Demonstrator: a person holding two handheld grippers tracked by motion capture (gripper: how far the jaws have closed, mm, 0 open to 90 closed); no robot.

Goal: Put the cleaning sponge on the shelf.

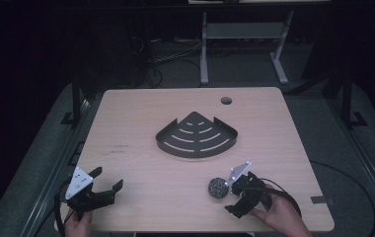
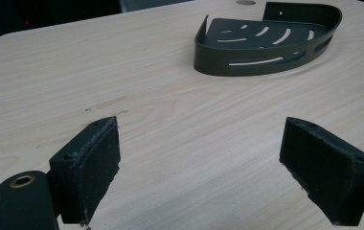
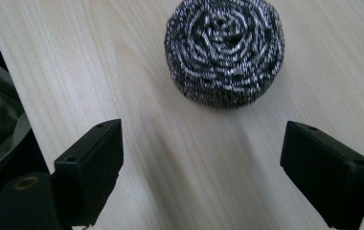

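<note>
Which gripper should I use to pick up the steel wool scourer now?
Right. The right gripper sits beside the steel wool scourer, and in its own view the scourer lies just ahead of its open jaws. The left gripper is open too, but across the table at its near left corner.

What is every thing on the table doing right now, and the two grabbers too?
Steel wool scrubber: lying on the table, untouched, just ahead of the right gripper.
Corner rack: flat on the table, empty.
Left gripper: jaws wide open, holding nothing.
Right gripper: jaws wide open, holding nothing.
</note>
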